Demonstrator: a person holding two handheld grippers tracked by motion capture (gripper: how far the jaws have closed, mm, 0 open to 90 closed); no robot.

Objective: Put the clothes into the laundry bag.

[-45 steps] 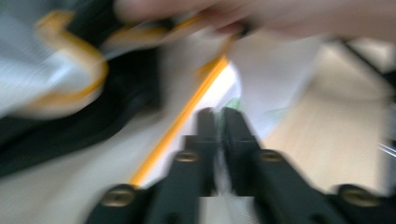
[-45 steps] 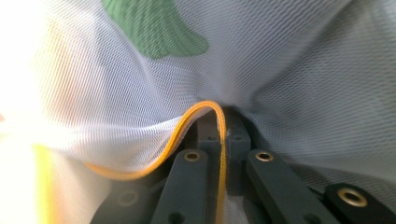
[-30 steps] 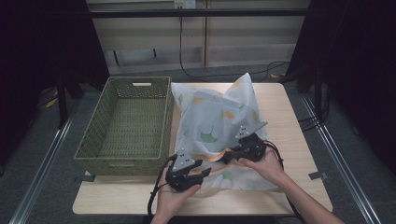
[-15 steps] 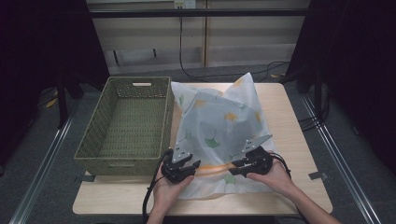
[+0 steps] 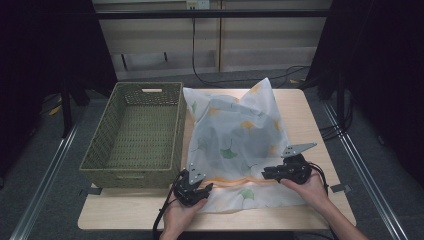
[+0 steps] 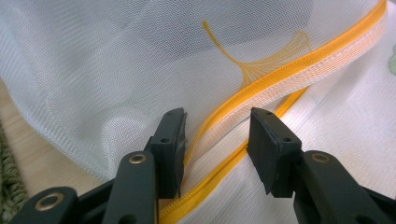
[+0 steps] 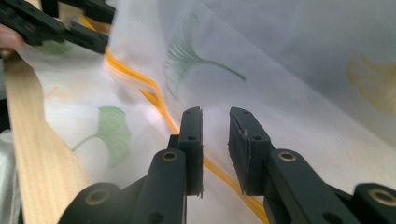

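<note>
On the table (image 5: 310, 107), seen from the high view, the mesh laundry bag (image 5: 240, 135) lies spread just beside the woven basket (image 5: 135, 135), its far corners puffed up; its orange zipper band (image 5: 235, 179) runs across the near end between your two tools; your left gripper (image 5: 196, 189) sits at the band's left end and your right gripper (image 5: 270, 173) at its right end.

Along the left gripper view, the left gripper (image 6: 217, 135) stands with its jaws parted and the zipper band (image 6: 261, 91) passing through the gap; the pads do not press on it, so nothing is gripped; bare wood shows at the lower left.

Along the right gripper view, the right gripper (image 7: 215, 140) has just been narrowing its jaws, yet a gap remains; the band (image 7: 161, 100) and a fold of mesh (image 7: 289, 79) lie between the pads unclamped; your left gripper shows far off at the upper left.

Risks from here: close on loose mesh alone and the thin fabric will likely slip or snag; close beside the band rather than on it and the zipper line will probably sag out of reach; pull with one side unclamped and the bag may skid toward the basket or off the near edge; check that each pad pair straddles the band before you close.
</note>
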